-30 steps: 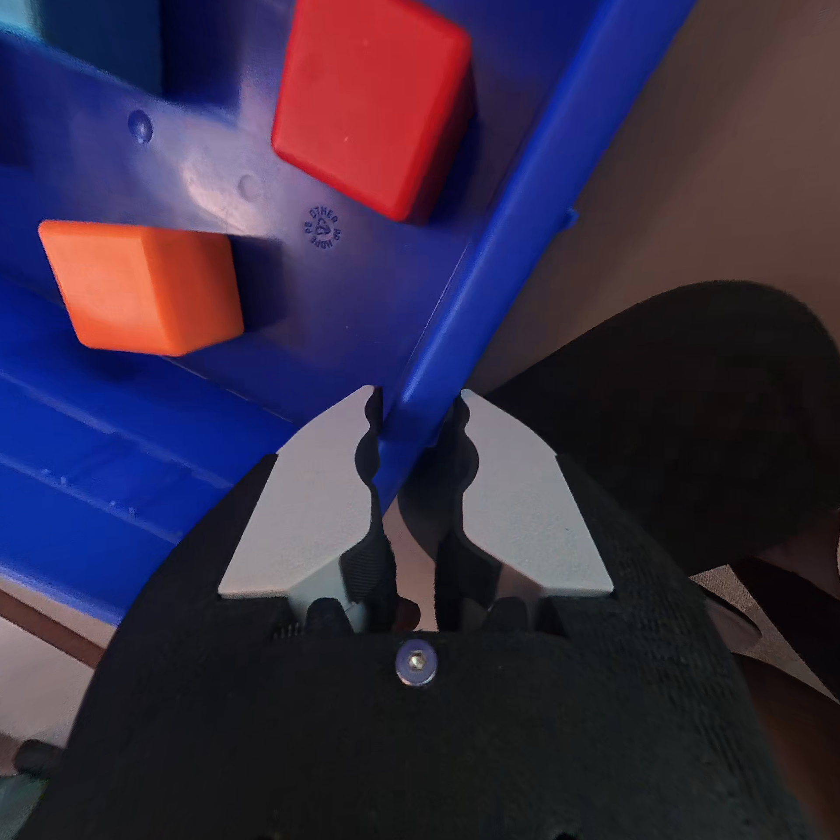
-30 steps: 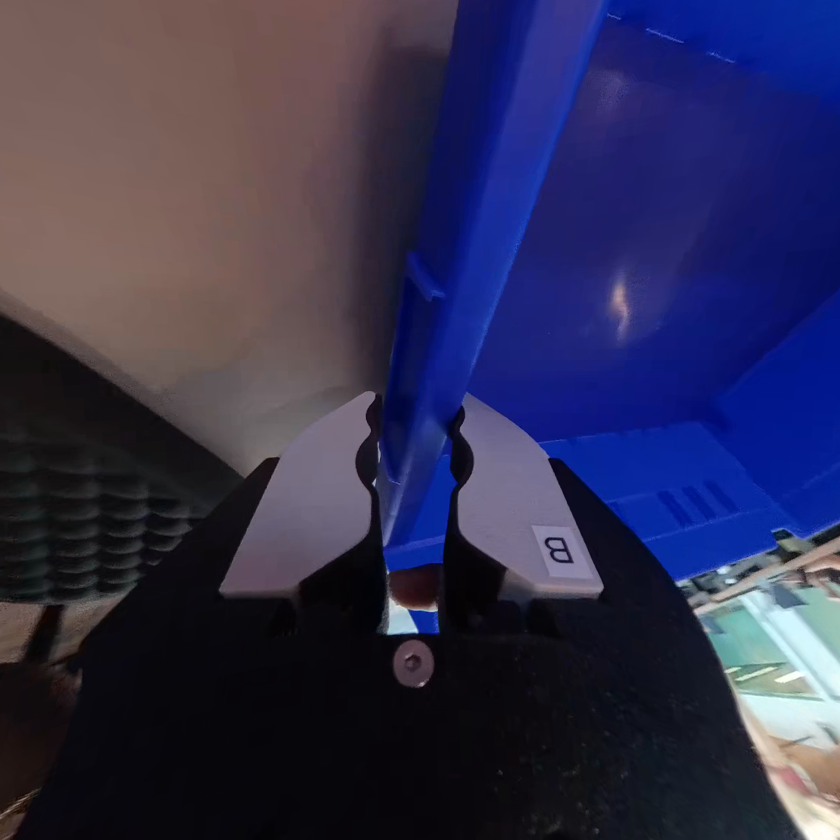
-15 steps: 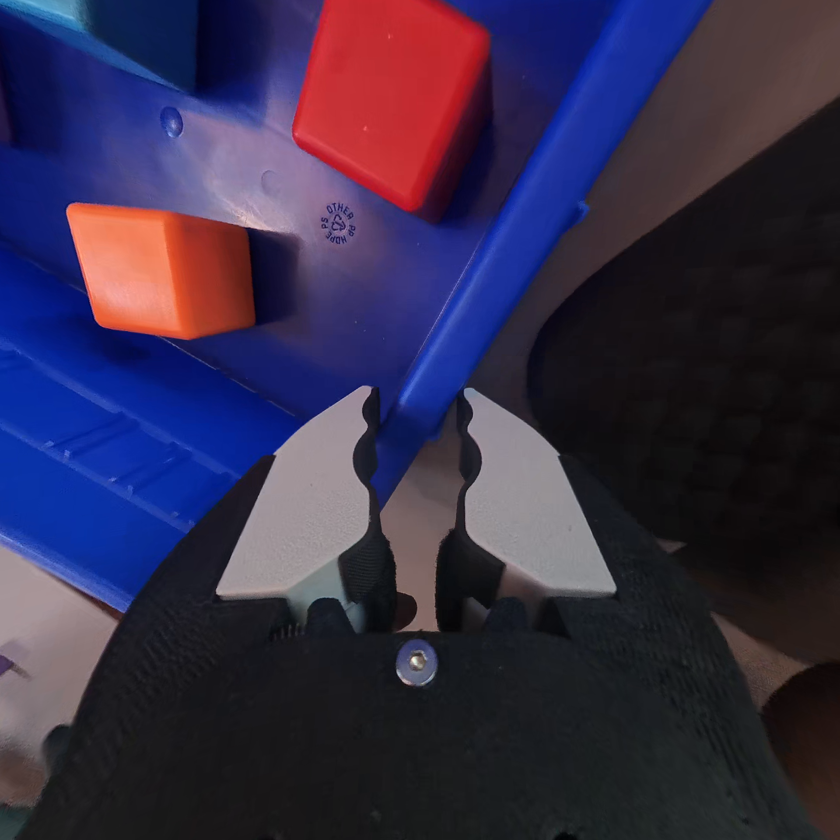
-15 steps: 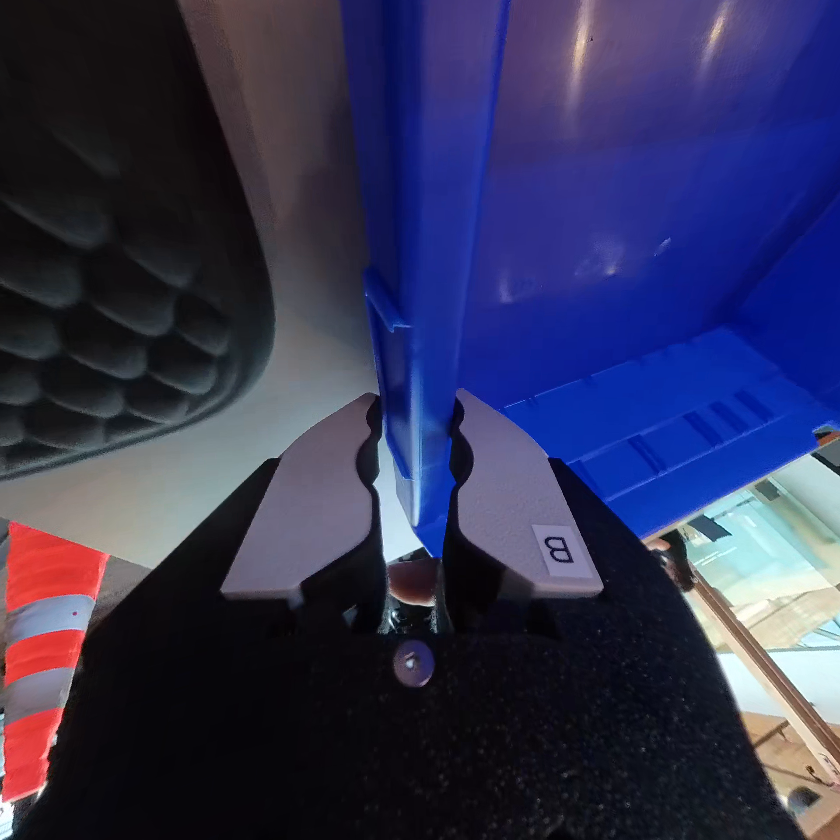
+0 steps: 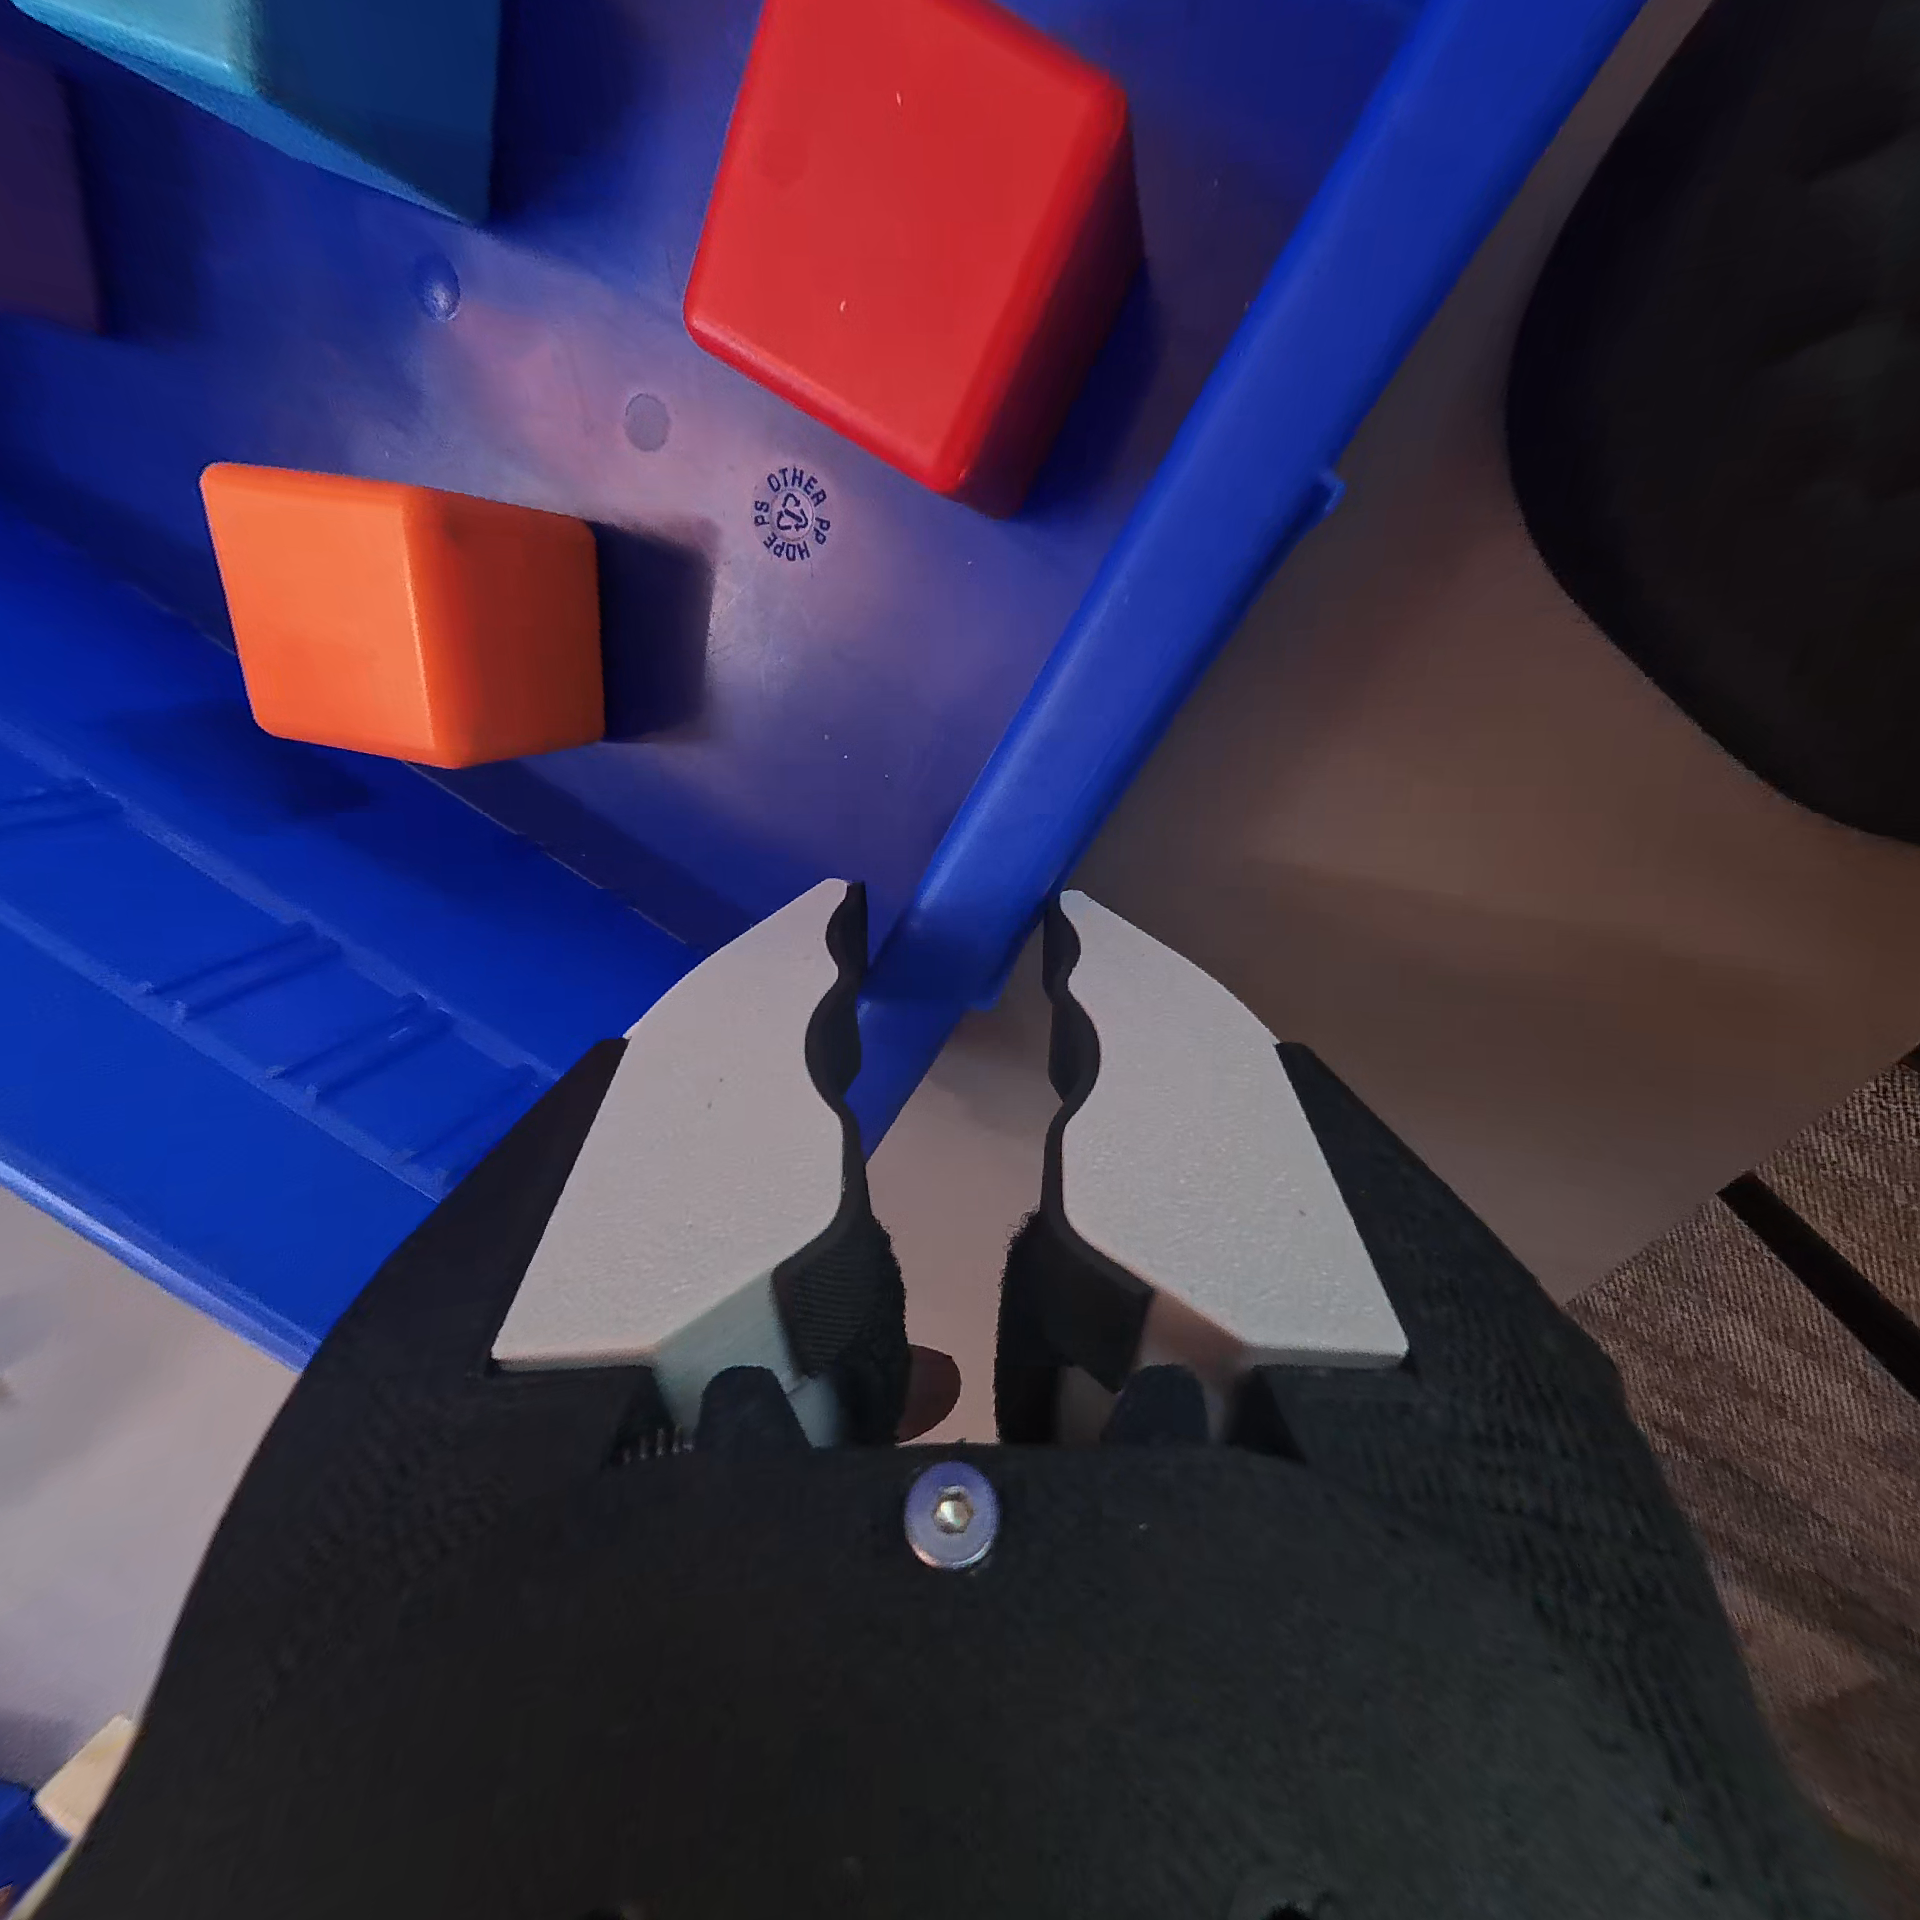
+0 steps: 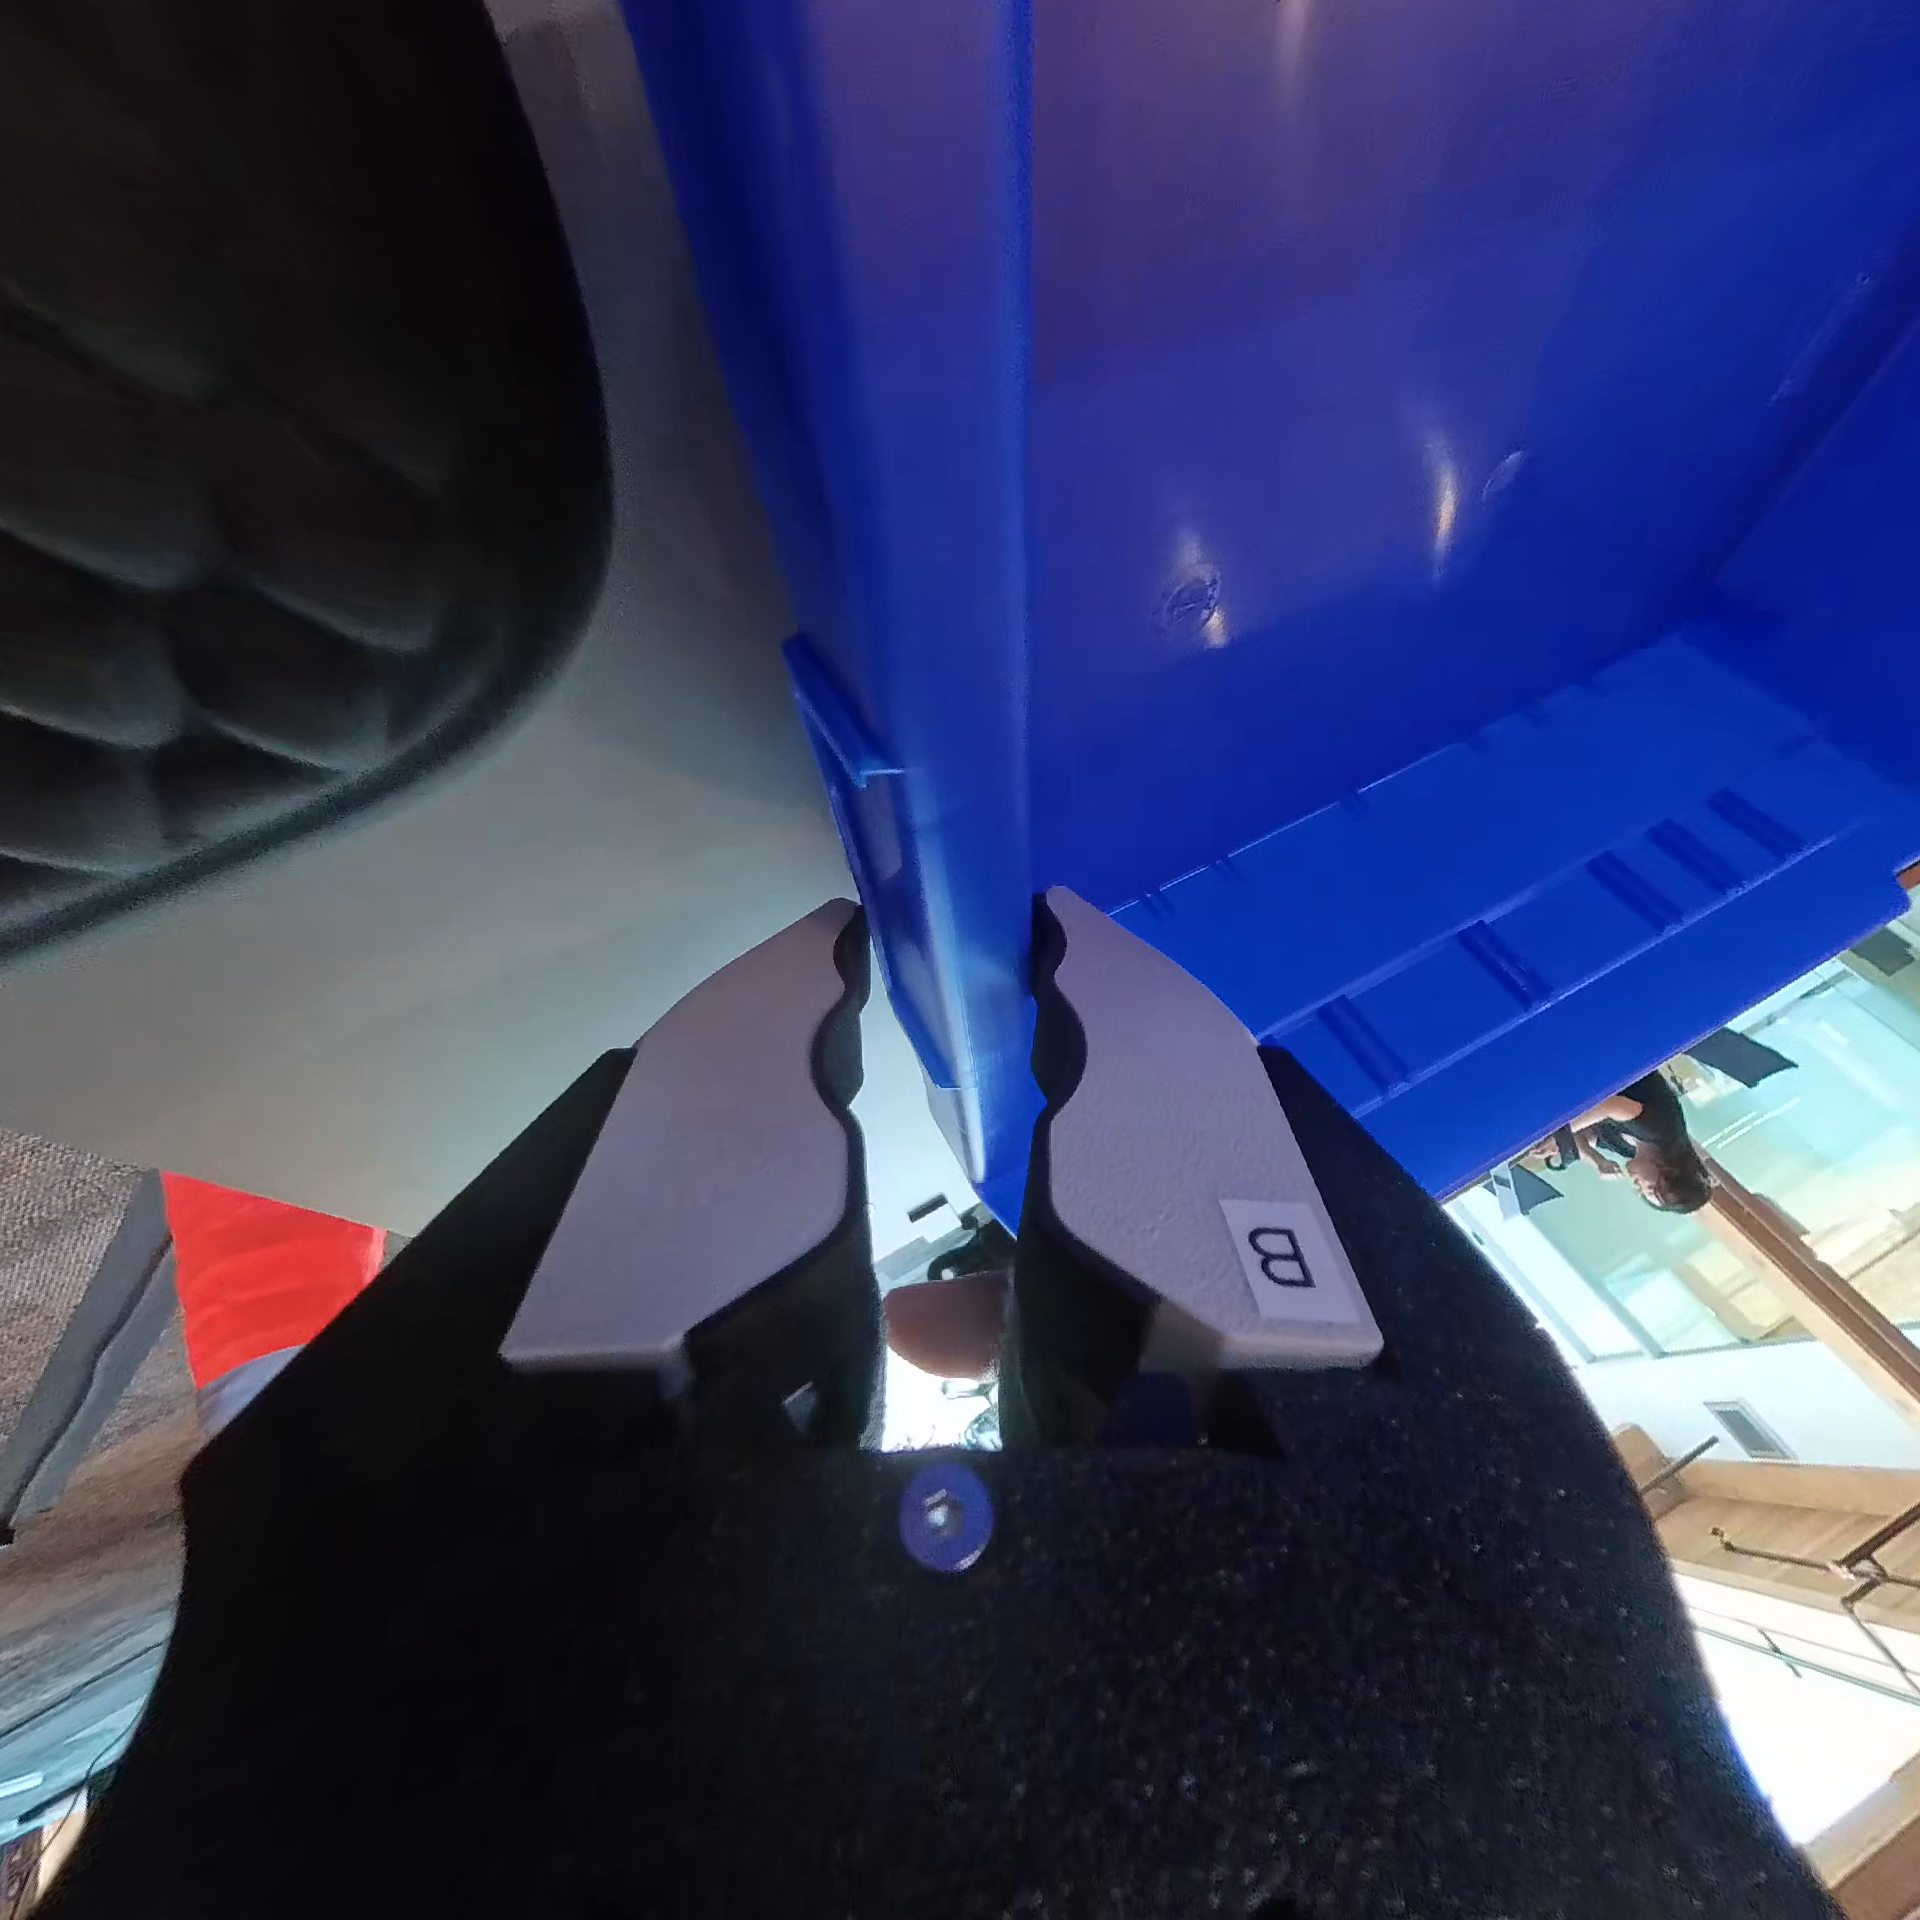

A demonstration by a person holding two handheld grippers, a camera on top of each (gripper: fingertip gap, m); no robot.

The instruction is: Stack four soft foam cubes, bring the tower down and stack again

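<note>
A blue plastic bin point(image 5: 1195, 540) holds a red cube point(image 5: 904, 239), an orange cube point(image 5: 405, 613) and a teal cube point(image 5: 312, 83), lying apart on its floor. A dark purple shape point(image 5: 42, 187) shows at the left edge. My left gripper point(image 5: 954, 904) is shut on the end of the bin's rim, with a sliver of gap at the right pad. My right gripper point(image 6: 951, 909) is shut on the bin's side wall point(image 6: 935, 623). The right wrist view shows only bare blue bin point(image 6: 1351, 416), no cubes.
A pale tabletop point(image 5: 1351, 987) lies beside the bin. A black padded object point(image 5: 1745, 416) sits close to the bin; it also shows in the right wrist view point(image 6: 260, 468). Grey carpet point(image 5: 1766, 1351) lies beyond the table edge. A red-orange object point(image 6: 260, 1278) and a distant person point(image 6: 1652, 1153) show behind. There is about 70 centimetres between the tips of the two grippers.
The bin has shifted in both views. The left gripper now sits nearer the rim's end, and the cubes look closer. The right view has swung, showing more of the room behind.
</note>
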